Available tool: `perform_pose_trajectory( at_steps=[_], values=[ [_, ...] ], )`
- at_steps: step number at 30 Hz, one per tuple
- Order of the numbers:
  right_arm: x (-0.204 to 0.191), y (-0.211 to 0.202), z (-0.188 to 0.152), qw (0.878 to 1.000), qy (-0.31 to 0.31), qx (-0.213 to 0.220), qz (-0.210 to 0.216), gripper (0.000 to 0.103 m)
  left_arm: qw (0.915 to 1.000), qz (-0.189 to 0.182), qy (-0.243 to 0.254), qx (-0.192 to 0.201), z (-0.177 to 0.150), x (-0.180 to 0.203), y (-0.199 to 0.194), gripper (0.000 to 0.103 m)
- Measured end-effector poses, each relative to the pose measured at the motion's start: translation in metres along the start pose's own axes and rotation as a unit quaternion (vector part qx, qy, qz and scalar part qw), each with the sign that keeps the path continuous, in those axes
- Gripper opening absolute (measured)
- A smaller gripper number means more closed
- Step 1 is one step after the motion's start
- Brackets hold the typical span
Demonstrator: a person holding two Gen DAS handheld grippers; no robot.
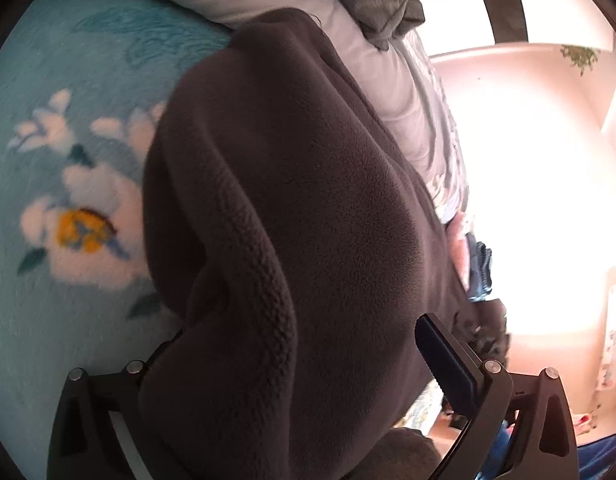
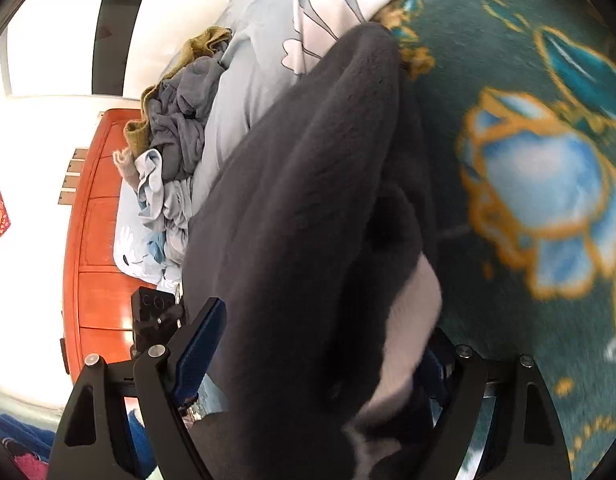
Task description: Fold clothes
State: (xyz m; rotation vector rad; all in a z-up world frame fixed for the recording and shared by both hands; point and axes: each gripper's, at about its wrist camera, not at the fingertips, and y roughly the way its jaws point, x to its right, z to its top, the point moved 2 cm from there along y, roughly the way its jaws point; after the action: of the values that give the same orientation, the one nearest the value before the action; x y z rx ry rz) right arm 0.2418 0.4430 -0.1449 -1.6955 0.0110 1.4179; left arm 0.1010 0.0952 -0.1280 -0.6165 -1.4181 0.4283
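Observation:
A dark grey fleece garment (image 1: 292,208) fills the middle of the left wrist view and runs down between the fingers of my left gripper (image 1: 304,364). The right finger (image 1: 448,364) shows its blue pad; the left finger is hidden under the cloth. The same fleece (image 2: 308,220) hangs through my right gripper (image 2: 320,344), whose left finger (image 2: 200,344) stands off the cloth and whose right finger is mostly covered. A pale lining shows at the fleece's lower edge. Both grippers hold the garment above the bed.
A teal floral blanket (image 1: 68,160) covers the bed, also seen in the right wrist view (image 2: 528,160). A pile of unfolded clothes (image 2: 176,140) lies on a light blue quilt (image 2: 260,60) beside a red wooden headboard (image 2: 100,240). Bright window light washes out the right side.

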Motion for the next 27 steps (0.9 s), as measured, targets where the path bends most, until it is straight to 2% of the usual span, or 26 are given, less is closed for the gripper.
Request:
perform_pose_trajectory(
  at_steps=[5,11,16,20,23,25,27],
  values=[
    [-0.002,0.001,0.002,1.000,-0.002,0.006,0.002,0.087,0.9993,-0.010,-0.006,0.036,-0.011,0.002,0.002,0.103],
    [-0.001,0.000,0.001,1.000,0.006,0.015,0.004,0.087,0.9998,0.002,-0.004,0.019,-0.010,0.011,0.010,0.102],
    [-0.003,0.001,0.007,1.000,0.007,0.019,0.003,0.087,0.9997,0.009,0.010,0.022,-0.009,0.022,0.018,0.102],
    [-0.005,0.005,0.010,1.000,0.010,0.013,-0.017,0.085,0.9988,0.003,-0.023,0.042,-0.004,0.021,0.025,0.102],
    [-0.009,0.004,0.010,0.999,0.019,0.013,-0.043,0.075,0.9982,0.029,-0.016,0.051,-0.008,0.033,0.029,0.094],
    [-0.008,0.000,0.009,0.998,0.028,0.015,-0.061,0.058,0.9968,0.058,-0.012,0.053,-0.011,0.040,0.030,0.085],
    [-0.010,-0.003,0.009,0.997,0.038,0.019,-0.067,0.050,0.9958,0.067,-0.017,0.060,-0.014,0.044,0.027,0.076]
  ],
)
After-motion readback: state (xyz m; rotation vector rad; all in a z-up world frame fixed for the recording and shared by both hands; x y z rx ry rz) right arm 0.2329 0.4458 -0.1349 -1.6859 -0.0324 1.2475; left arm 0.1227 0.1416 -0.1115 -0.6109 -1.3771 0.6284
